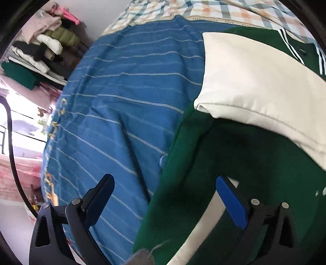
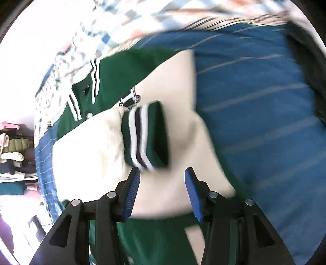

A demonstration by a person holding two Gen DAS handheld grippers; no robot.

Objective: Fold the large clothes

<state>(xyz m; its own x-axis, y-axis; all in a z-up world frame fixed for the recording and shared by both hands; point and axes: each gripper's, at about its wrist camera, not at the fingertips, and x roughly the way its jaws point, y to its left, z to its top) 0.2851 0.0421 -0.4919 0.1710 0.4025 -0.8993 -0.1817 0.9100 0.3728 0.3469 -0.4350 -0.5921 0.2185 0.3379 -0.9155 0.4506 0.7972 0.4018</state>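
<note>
Green varsity jacket [image 1: 183, 183] with cream sleeves lies on a blue striped bedspread [image 1: 122, 91], plaid sheet [image 1: 214, 10] past its far edge. In the left wrist view one cream sleeve [image 1: 254, 81] is folded across the green body, striped collar trim at top right. Left gripper [image 1: 163, 195] hovers above the jacket's edge, jaws spread wide, nothing between them; left finger is over the bedspread, right finger with its blue pad over green cloth. In the right wrist view, right gripper [image 2: 162, 189] is partly open with blue pads apart, over the cream sleeves, which are crossed on the jacket front. The striped green cuff [image 2: 144, 138] lies just ahead of the fingertips, probably not touched by the pads, though the frame is motion-blurred so contact is hard to rule out. Pile of clothes [image 1: 40, 46] on a rack off the bed at left, well apart from the jacket.
</note>
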